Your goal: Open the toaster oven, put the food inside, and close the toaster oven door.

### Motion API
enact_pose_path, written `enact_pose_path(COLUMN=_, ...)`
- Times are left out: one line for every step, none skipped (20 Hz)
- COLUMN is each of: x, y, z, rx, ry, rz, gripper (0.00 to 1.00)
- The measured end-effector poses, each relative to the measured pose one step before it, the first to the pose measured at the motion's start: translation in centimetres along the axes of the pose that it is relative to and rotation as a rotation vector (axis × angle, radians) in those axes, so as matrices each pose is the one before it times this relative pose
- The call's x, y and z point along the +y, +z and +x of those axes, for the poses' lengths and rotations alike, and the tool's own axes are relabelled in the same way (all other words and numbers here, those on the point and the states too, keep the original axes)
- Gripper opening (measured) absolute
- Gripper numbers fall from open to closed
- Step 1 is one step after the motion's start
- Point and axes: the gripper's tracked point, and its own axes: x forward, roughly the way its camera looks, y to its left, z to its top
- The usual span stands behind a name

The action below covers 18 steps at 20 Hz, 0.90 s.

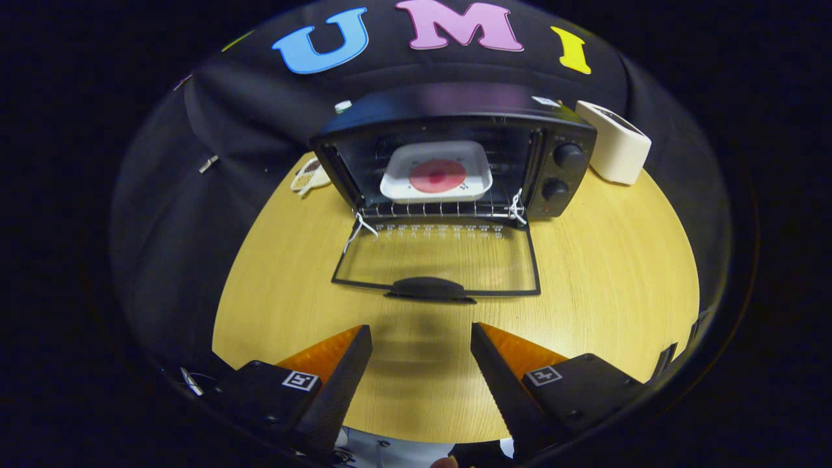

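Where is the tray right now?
The tray sits on the rack inside the open oven, beyond the open, empty hand-held gripper.

The oven [455,156] hides part of a small patterned thing [309,174] at the worktop's [604,260] far left edge; what it is cannot be told. The plate's [437,170] food is blurred.

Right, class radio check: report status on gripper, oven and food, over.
Gripper open, empty, short of door handle. Toaster oven door down flat; food tray inside on rack. Nothing between fingers and handle.
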Motion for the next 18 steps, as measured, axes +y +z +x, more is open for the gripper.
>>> enact_pose_path(x=-0.182, y=-0.934, z=0.596, rx=0.02144, ry=-0.01727, rz=-0.00661, gripper=0.99)
enact_pose_path(x=-0.394, y=-0.534, z=0.786, rx=0.01608, ry=-0.01659, rz=-0.01083, gripper=0.99)
enact_pose_path(x=-0.251, y=-0.469, z=0.771, rx=0.01773, ry=-0.01601, rz=-0.01059, gripper=0.99)
enact_pose_path(x=-0.066, y=-0.226, z=0.668, rx=0.01405, ry=-0.01140, rz=-0.00900, gripper=0.99)
enact_pose_path(x=-0.028, y=-0.131, z=0.671, rx=0.01103, ry=-0.01151, rz=-0.00588, gripper=0.99)
enact_pose_path(x=-0.054, y=0.040, z=0.615, rx=0.00822, ry=-0.01206, rz=-0.00475, gripper=1.00)
enact_pose_path(x=0.022, y=0.085, z=0.570, rx=0.00692, ry=-0.00770, rz=0.00153, gripper=1.00)
enact_pose_path(x=0.094, y=0.138, z=0.518, rx=0.00586, ry=-0.00601, rz=0.00628, gripper=0.99)
enact_pose_path(x=-0.048, y=0.130, z=0.467, rx=0.00302, ry=-0.01001, rz=0.00580, gripper=0.99)
enact_pose_path(x=-0.115, y=0.189, z=0.519, rx=0.00036, ry=-0.01347, rz=0.00436, gripper=0.99)
enact_pose_path(x=-0.238, y=0.148, z=0.437, rx=-0.00089, ry=-0.01671, rz=0.00255, gripper=1.00)
enact_pose_path(x=-0.325, y=0.060, z=0.461, rx=0.00098, ry=-0.01732, rz=0.00333, gripper=0.99)
enact_pose_path(x=-0.133, y=0.076, z=0.440, rx=0.00154, ry=-0.01107, rz=0.00449, gripper=0.99)
enact_pose_path(x=-0.126, y=0.289, z=0.362, rx=-0.00383, ry=-0.00862, rz=0.00506, gripper=1.00)
enact_pose_path(x=-0.098, y=0.223, z=0.423, rx=-0.00442, ry=-0.00469, rz=0.00262, gripper=1.00)
enact_pose_path(x=-0.082, y=0.200, z=0.403, rx=-0.00362, ry=-0.00304, rz=-0.00242, gripper=0.99)
enact_pose_path(x=0.047, y=0.402, z=0.060, rx=-0.01098, ry=0.00776, rz=0.00025, gripper=0.99)
enact_pose_path(x=-0.179, y=0.432, z=0.198, rx=-0.01241, ry=-0.00773, rz=-0.00610, gripper=1.00)
